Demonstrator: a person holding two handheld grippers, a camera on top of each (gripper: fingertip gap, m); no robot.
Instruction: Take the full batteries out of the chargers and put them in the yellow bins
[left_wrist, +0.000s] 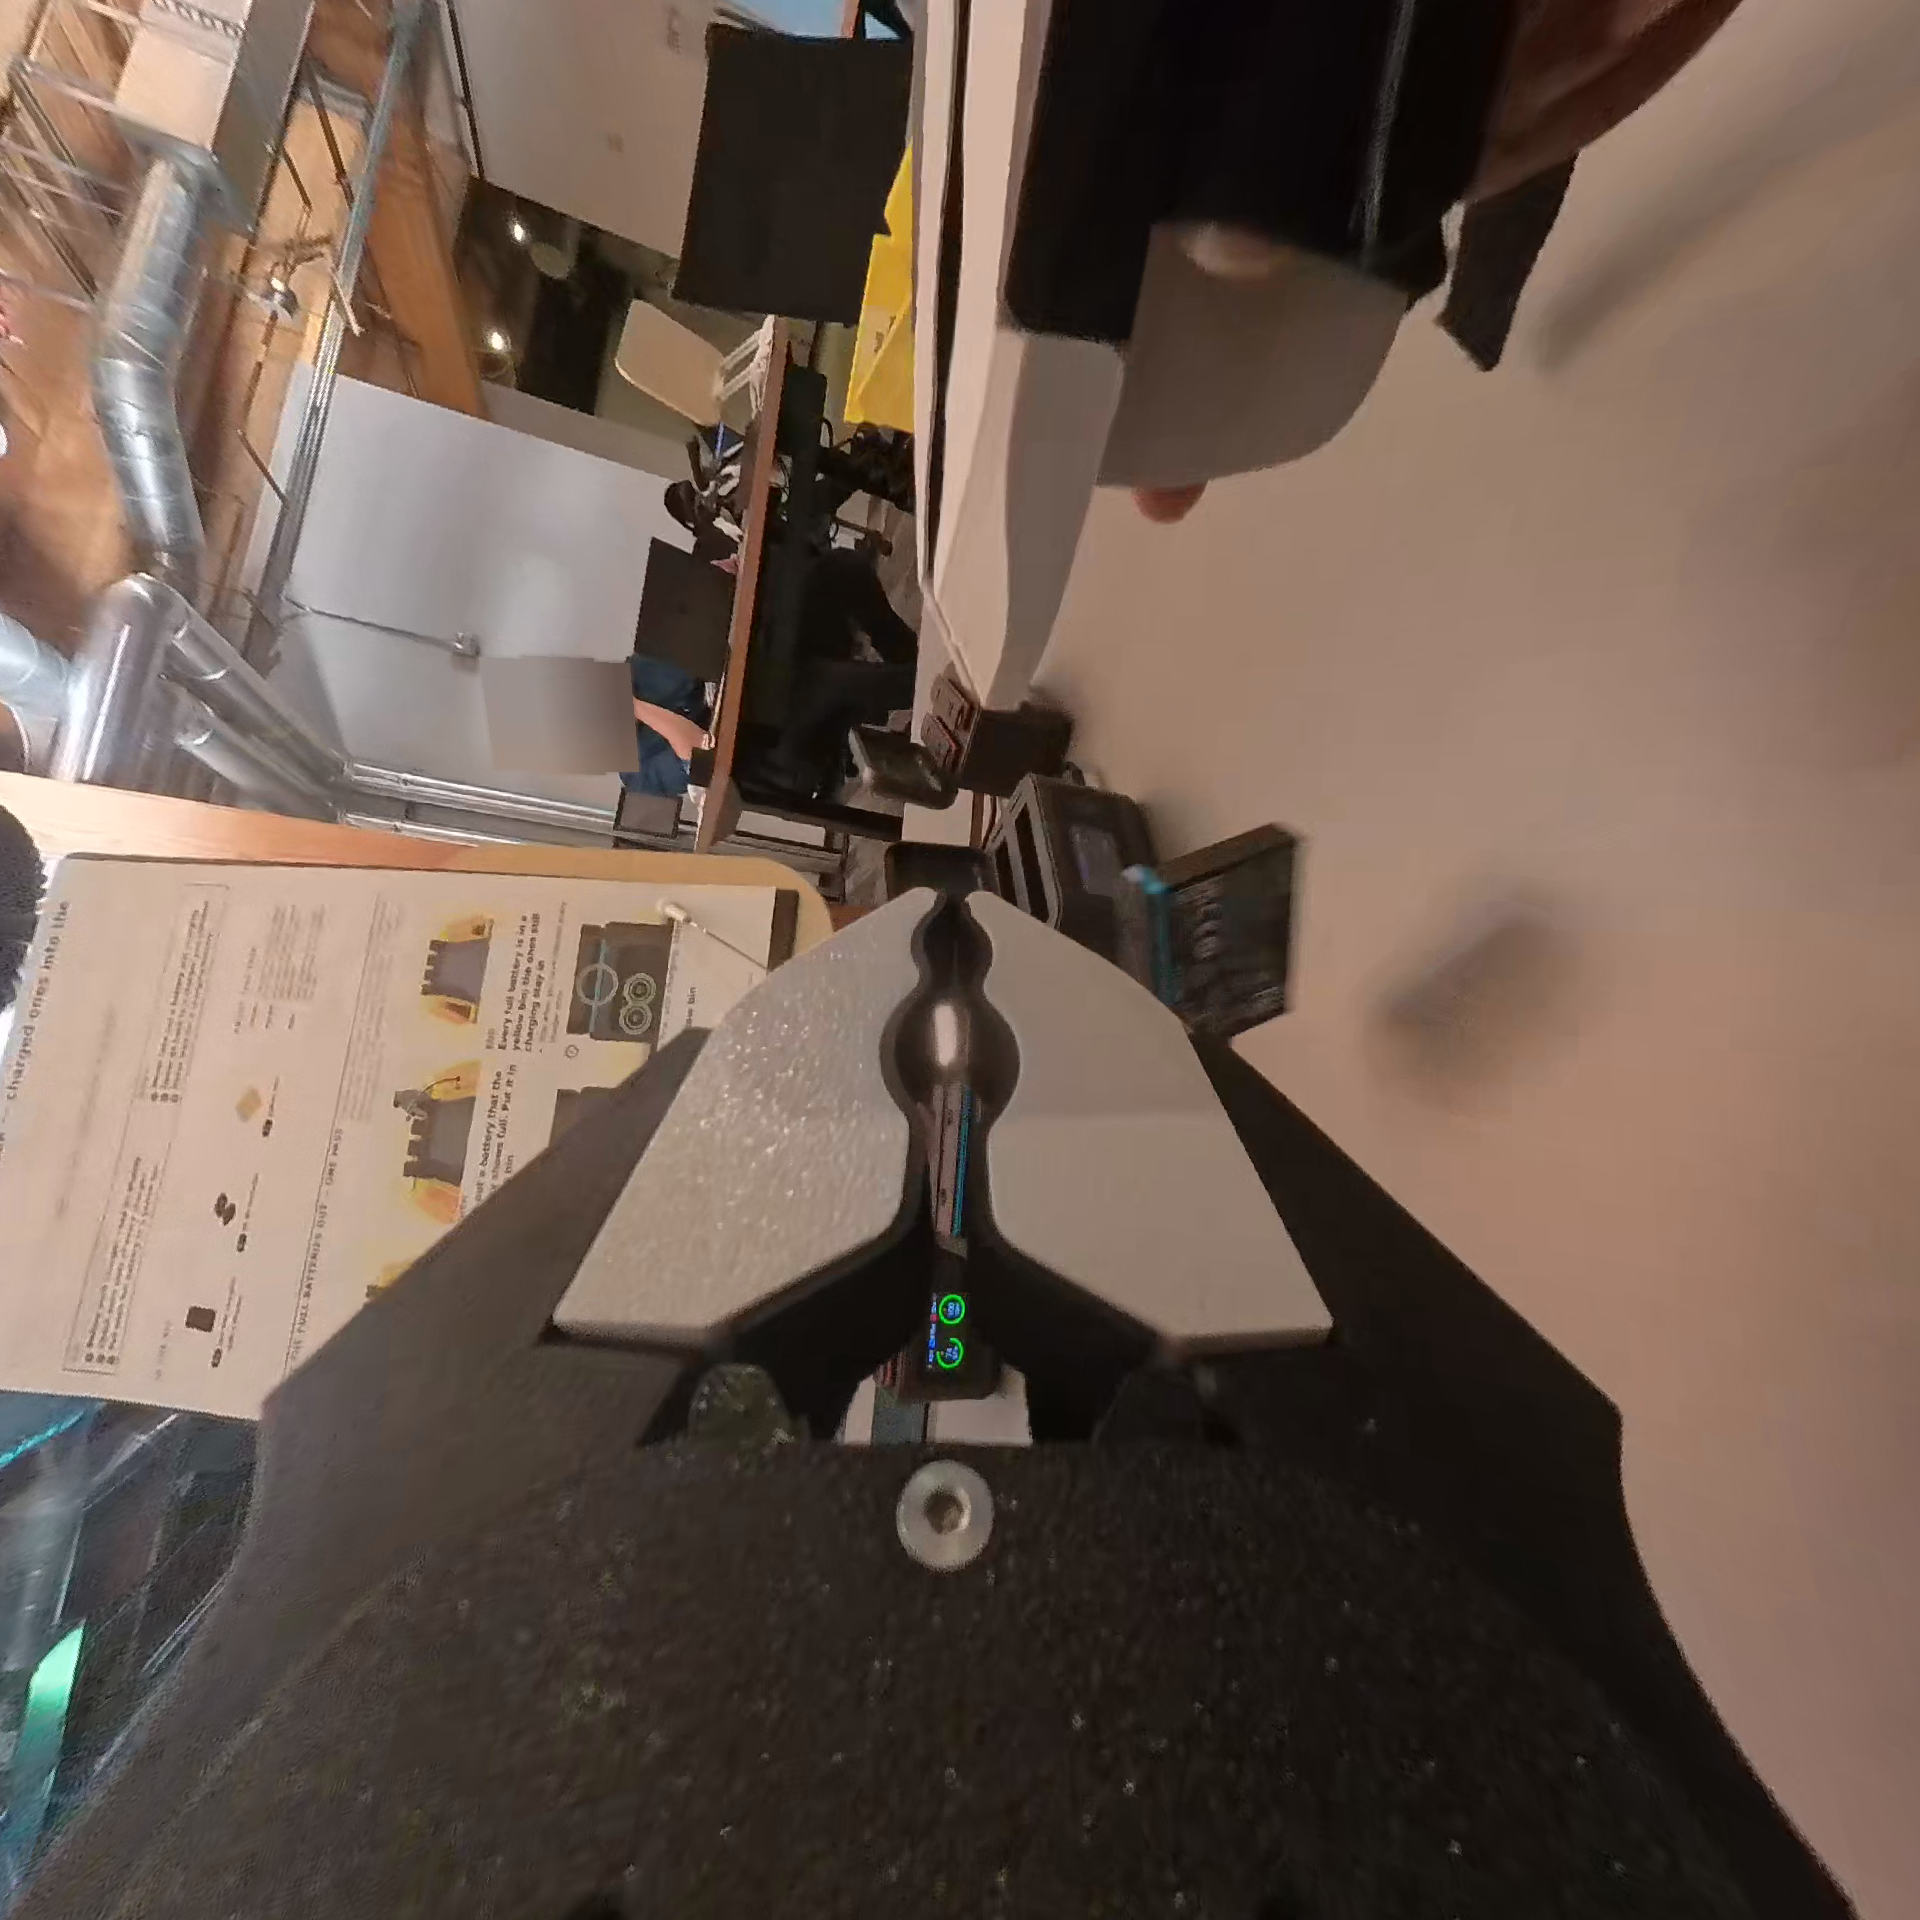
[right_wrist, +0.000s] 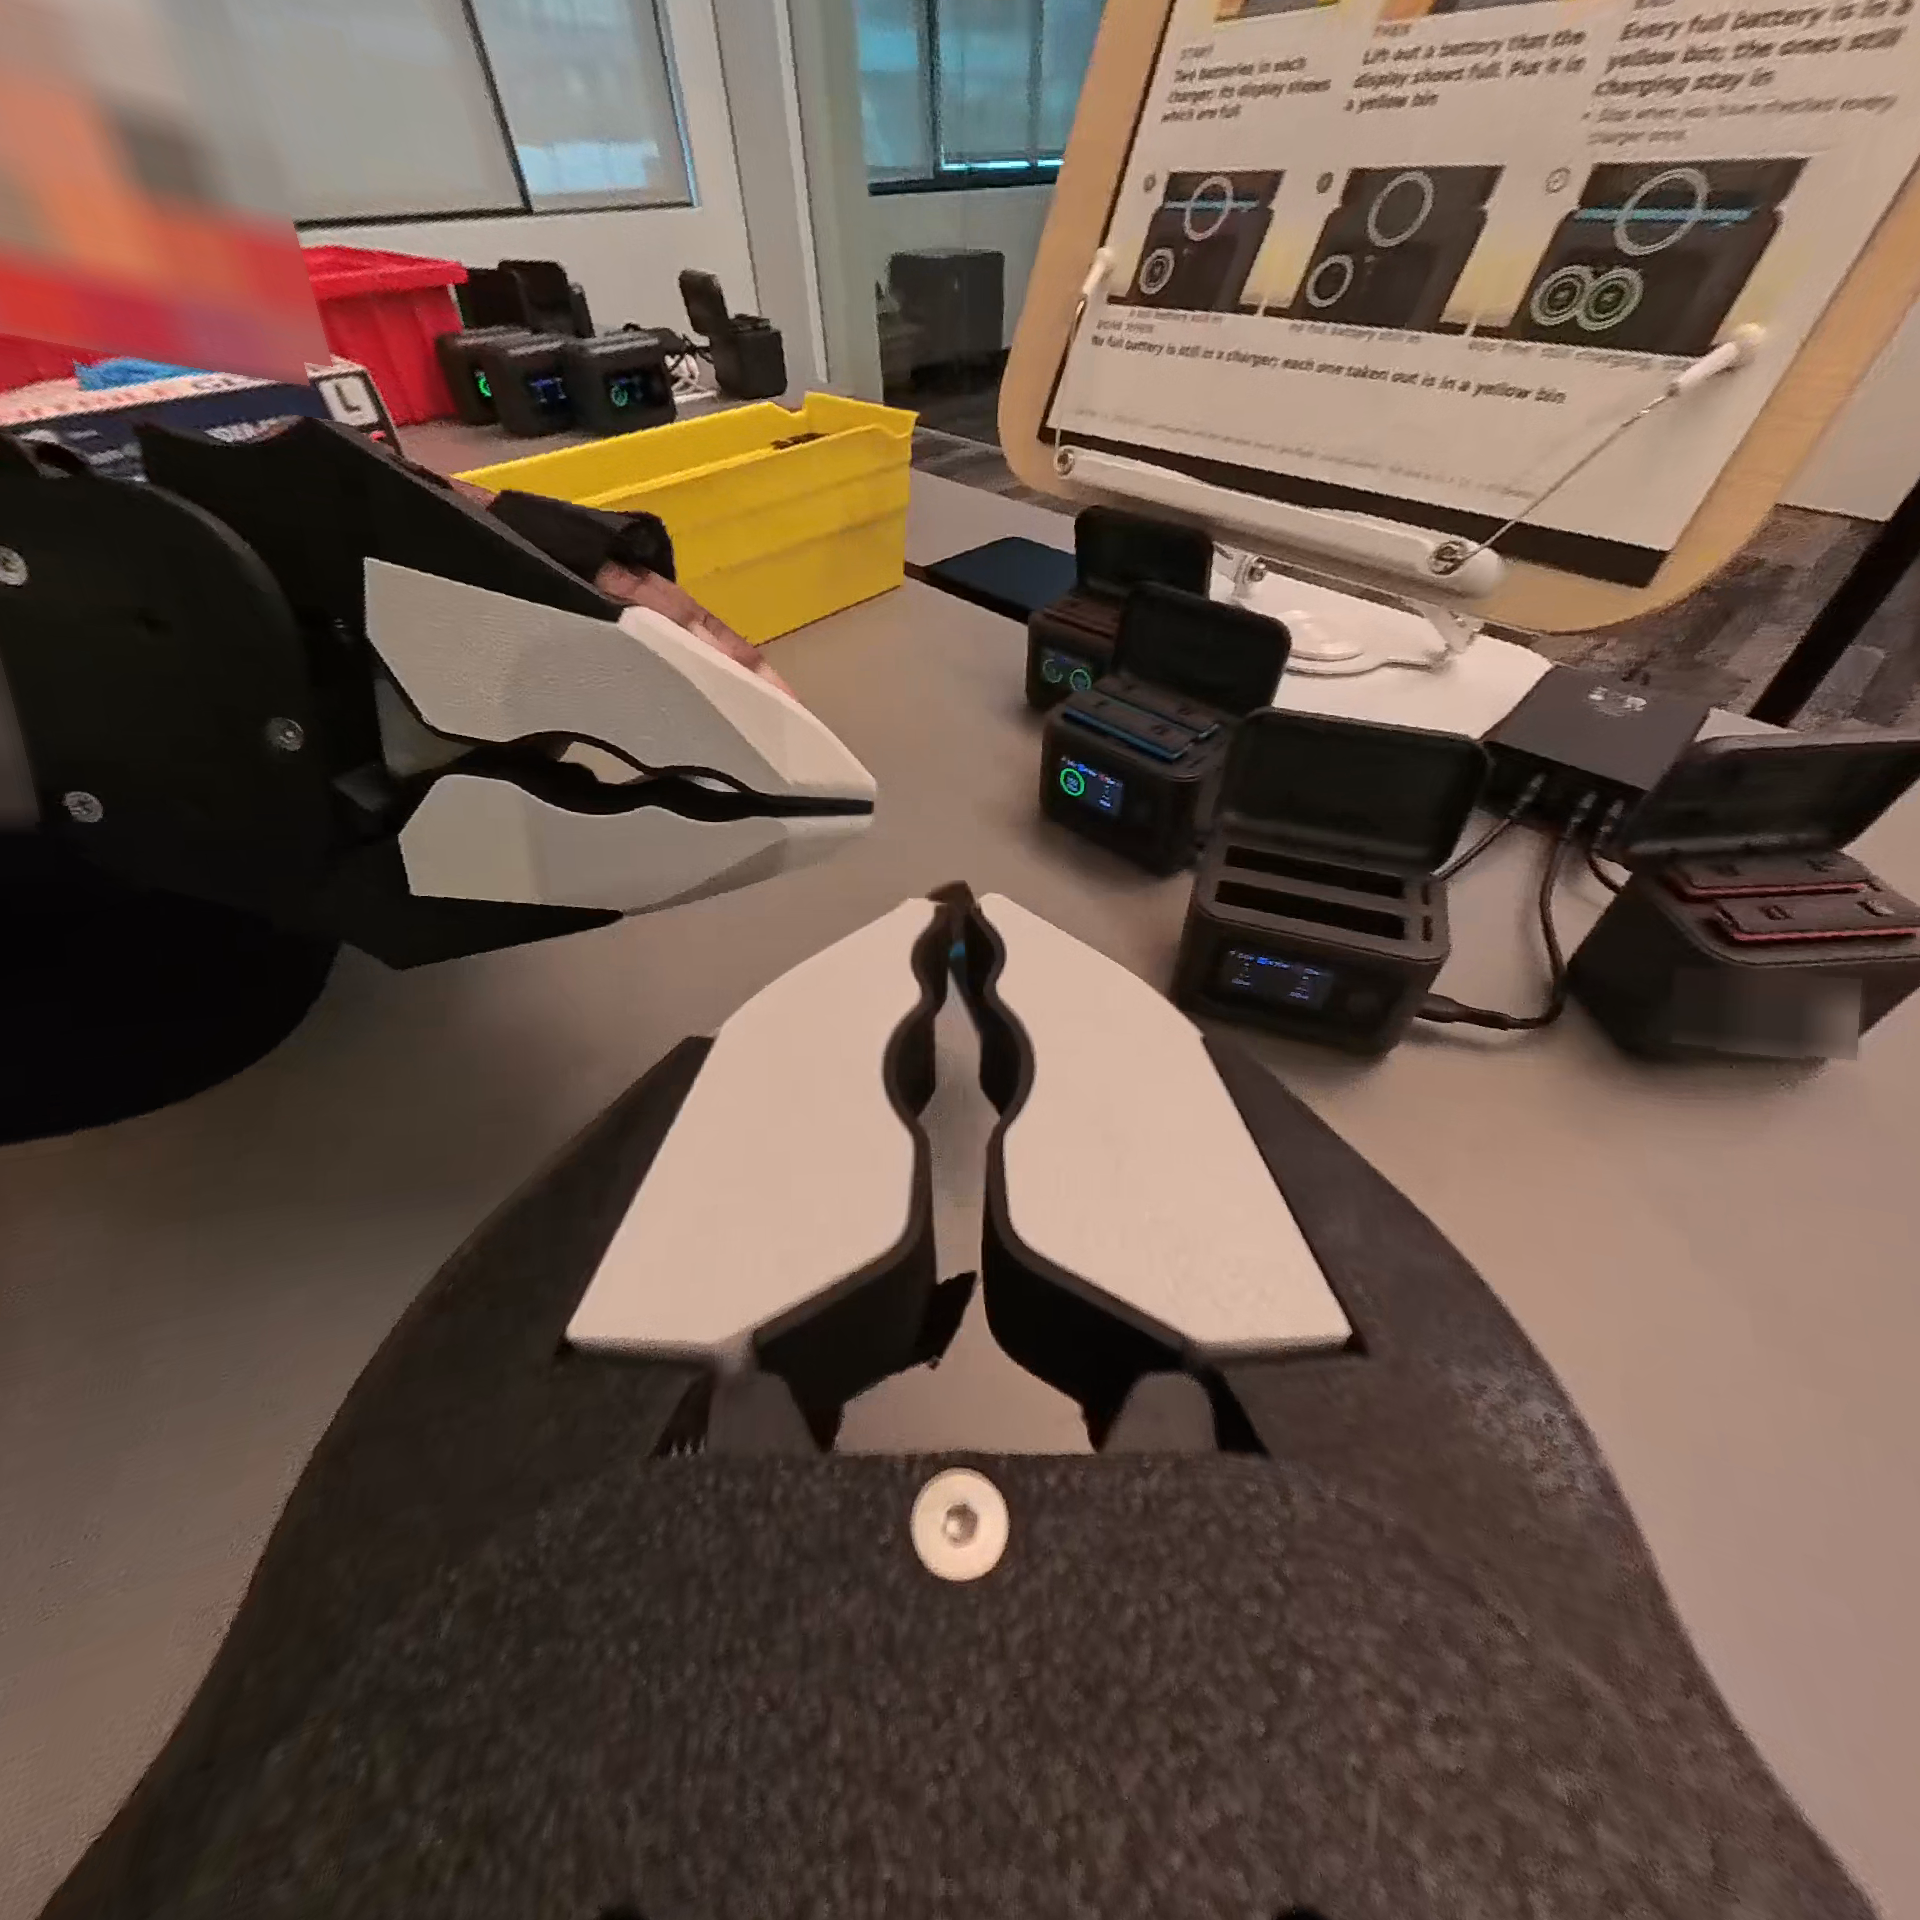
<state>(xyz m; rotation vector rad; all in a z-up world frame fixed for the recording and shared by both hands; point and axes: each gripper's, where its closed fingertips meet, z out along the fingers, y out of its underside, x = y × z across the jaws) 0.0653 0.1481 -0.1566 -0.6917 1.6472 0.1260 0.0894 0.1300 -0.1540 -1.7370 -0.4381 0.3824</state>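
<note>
My right gripper (right_wrist: 956, 902) hovers low over the grey table (right_wrist: 312, 1195), its fingers shut. A small dark bit with a blue mark (right_wrist: 957, 951) shows in the slit at its tips, and I cannot tell what it is. My left gripper (right_wrist: 868, 805) (left_wrist: 951, 904) is turned on its side, shut and empty. Ahead stand black chargers with open lids. One (right_wrist: 1127, 790) holds blue-edged batteries and shows a green ring. One (right_wrist: 1311, 935) has empty slots. One (right_wrist: 1060, 665) shows two green rings. A yellow bin (right_wrist: 727, 499) stands behind the left gripper. Through the left fingers, a charger screen (left_wrist: 948, 1335) shows two green rings.
A charger with red-edged batteries (right_wrist: 1756, 925) and a black power hub (right_wrist: 1600, 727) with cables sit at the right. An instruction board (right_wrist: 1455, 260) stands behind the chargers. A red bin (right_wrist: 384, 312) and more chargers (right_wrist: 551, 384) are at the back left. A blurred black block with a blue edge (left_wrist: 1226, 935) lies on the table.
</note>
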